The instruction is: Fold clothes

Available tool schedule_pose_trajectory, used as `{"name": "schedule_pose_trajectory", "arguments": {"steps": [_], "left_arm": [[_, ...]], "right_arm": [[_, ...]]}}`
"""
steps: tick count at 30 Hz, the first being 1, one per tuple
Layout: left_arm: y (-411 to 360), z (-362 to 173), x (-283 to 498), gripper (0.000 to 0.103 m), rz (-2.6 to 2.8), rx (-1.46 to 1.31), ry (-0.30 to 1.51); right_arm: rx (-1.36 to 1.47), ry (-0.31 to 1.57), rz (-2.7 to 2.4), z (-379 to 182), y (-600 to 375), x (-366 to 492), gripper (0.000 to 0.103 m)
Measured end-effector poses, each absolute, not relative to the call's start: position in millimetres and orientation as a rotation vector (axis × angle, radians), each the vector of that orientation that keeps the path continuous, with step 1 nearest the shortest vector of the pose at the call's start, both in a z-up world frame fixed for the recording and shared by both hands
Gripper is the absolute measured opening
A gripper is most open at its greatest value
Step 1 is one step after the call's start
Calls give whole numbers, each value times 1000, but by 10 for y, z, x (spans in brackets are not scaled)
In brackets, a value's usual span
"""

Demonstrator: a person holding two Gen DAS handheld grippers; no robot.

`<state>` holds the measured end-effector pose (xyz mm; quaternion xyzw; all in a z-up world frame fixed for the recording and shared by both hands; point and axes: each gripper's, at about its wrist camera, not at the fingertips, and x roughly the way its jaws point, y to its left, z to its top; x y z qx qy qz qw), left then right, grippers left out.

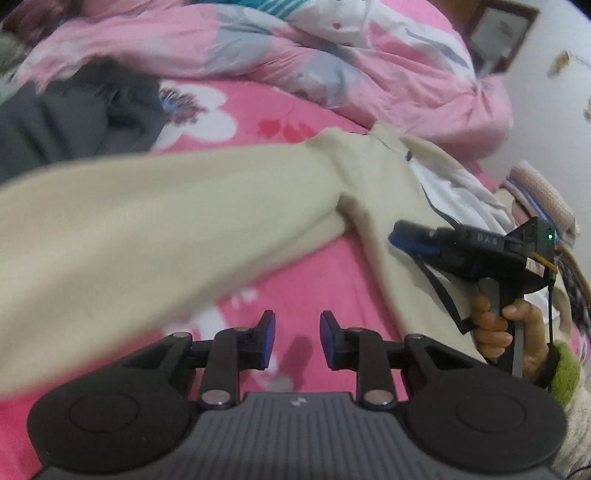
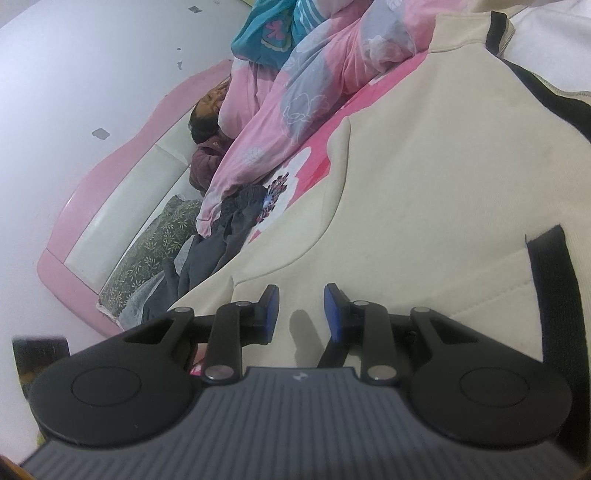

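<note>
Cream long-sleeved fleece top (image 1: 373, 192) lies spread on the pink flowered bed sheet (image 1: 288, 114), sleeve flung sideways. Best to pinch the sleeve cuff and draw it square across the body. Left claw (image 1: 297, 338) hovers released over the sheet, angled down. Right claw (image 2: 301, 314) rests parted and empty over the body, near level.

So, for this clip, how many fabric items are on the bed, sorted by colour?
Cream: 1, the cream garment spread on the sheet
Dark grey: 1, the dark grey clothing heaped at the far side
Pink floral: 2, the quilt and the bedsheet
Teal: 1, the teal fabric beyond the quilt
Green patterned: 1, the pillow by the headboard
Total: 6
</note>
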<state>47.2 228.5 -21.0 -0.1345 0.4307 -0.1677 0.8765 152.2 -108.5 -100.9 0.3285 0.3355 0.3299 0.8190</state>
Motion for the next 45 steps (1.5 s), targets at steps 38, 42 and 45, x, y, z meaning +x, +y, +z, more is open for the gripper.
{"name": "schedule_pose_trajectory", "arguments": {"steps": [38, 42, 45], "left_arm": [[4117, -68, -610, 5, 314, -558, 567], [3956, 296, -602, 5, 286, -480, 451], [3935, 603, -347, 5, 230, -460, 393]], "right_arm": [[-970, 283, 1075, -263, 1852, 415, 6], [-787, 328, 1057, -30, 1698, 542, 6], [-630, 379, 1023, 87, 1563, 736, 6]]}}
